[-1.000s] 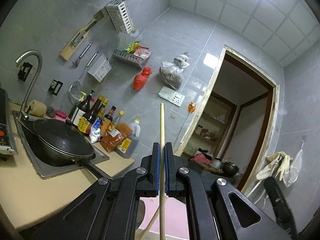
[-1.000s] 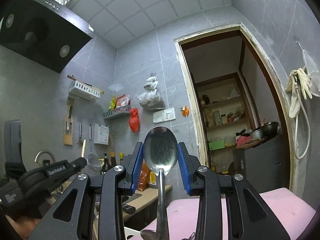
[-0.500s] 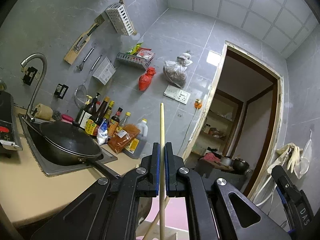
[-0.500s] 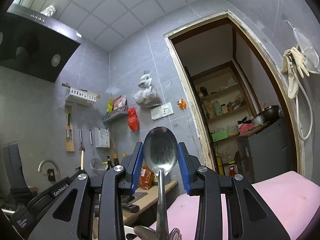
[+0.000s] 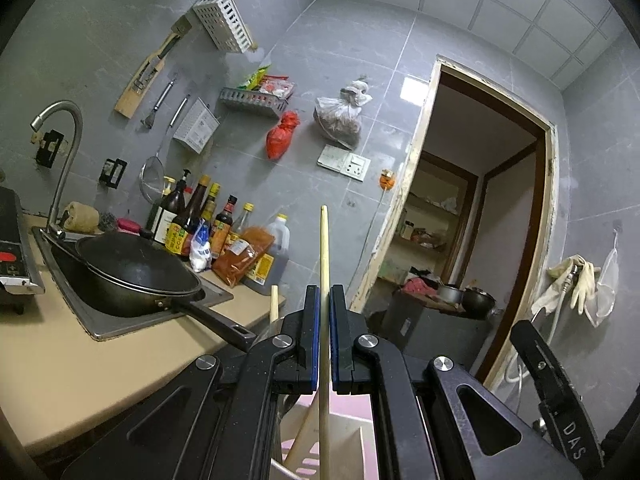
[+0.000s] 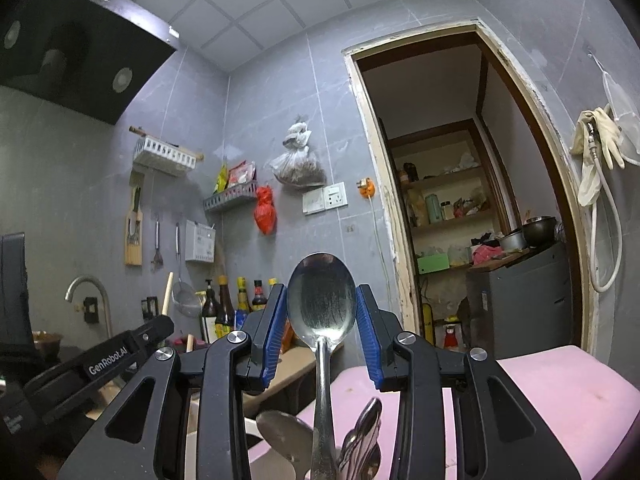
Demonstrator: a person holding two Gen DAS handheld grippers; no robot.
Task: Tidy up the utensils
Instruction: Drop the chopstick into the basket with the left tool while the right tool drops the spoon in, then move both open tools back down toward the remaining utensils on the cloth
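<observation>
A: While we look along the left gripper [image 5: 325, 300], we see its jaws pressed together on a wooden chopstick [image 5: 324, 248], which stands upright and rises above the fingertips.

B: Yes, and a second chopstick [image 5: 274, 304] shows just to the left of it, lower. Below the jaws we see a pale holder [image 5: 344, 448] on a pink mat [image 5: 298, 408], but we cannot tell if the held chopstick touches its bottom.

A: And the right gripper [image 6: 321, 300]?

B: Its jaws stand partly apart, with the bowl of a metal spoon [image 6: 321, 296] upright between the blue pads [image 6: 365, 320]. The bowl's edges lie very close to them; we cannot tell whether they press it.

A: Under it we see more spoons [image 6: 288, 436], standing together near the handle.
</observation>
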